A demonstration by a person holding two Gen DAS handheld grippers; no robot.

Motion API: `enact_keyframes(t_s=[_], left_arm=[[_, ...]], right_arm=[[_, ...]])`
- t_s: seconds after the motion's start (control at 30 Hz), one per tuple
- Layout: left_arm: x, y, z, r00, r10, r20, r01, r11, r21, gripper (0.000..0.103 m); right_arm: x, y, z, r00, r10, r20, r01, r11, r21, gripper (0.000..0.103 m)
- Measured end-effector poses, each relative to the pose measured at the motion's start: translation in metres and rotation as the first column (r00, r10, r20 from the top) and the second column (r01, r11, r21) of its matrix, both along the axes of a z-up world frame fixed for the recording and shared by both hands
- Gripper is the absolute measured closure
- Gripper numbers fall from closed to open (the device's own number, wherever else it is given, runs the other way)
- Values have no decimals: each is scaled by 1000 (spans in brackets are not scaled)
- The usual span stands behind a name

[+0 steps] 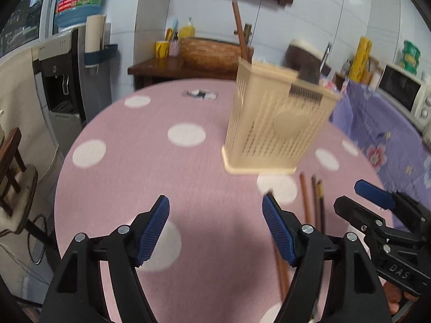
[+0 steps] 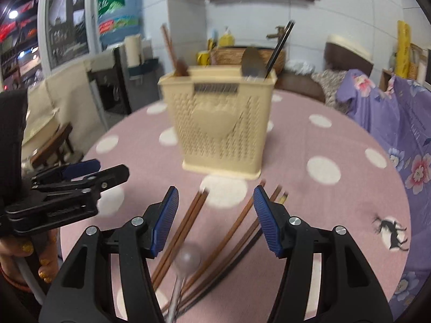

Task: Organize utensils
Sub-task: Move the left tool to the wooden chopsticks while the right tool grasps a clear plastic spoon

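I see the cream perforated utensil basket (image 2: 219, 126) upright mid-desk (image 2: 336, 202), already holding chopsticks and a spoon; brown chopsticks (image 2: 188, 226) and a clear ladle (image 2: 187, 259) lie toward the near edge; my left claw (image 1: 215, 231) and right claw (image 2: 215, 220) both gape, empty.

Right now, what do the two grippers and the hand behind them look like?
Both the left gripper and right gripper are black plastic with ribbed blue pads and silver pivot bolts. The person's hand shows glittery gold nail polish and a dark sleeve.
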State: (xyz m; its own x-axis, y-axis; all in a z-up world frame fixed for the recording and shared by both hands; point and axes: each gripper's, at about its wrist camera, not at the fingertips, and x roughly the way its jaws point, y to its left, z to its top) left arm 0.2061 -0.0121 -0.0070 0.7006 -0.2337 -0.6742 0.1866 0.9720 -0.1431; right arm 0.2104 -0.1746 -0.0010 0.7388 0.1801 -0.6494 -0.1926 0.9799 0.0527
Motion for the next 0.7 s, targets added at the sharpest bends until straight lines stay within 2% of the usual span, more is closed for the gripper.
enact_keyframes(t_s=[0.13, 0.27, 0.7], left_arm=[[-9, 5, -19, 999, -7, -50, 7, 1000, 18, 32], [-15, 15, -25, 998, 12, -66, -11, 1000, 15, 32], [-21, 17, -29, 997, 7, -76, -7, 1000, 10, 32]], right_arm=[[-11, 9, -28, 997, 36, -75, -38, 999, -29, 45], [-19, 14, -46, 989, 82, -121, -84, 996, -19, 45], [-3, 33, -59, 975, 148, -167, -158, 986, -49, 52]])
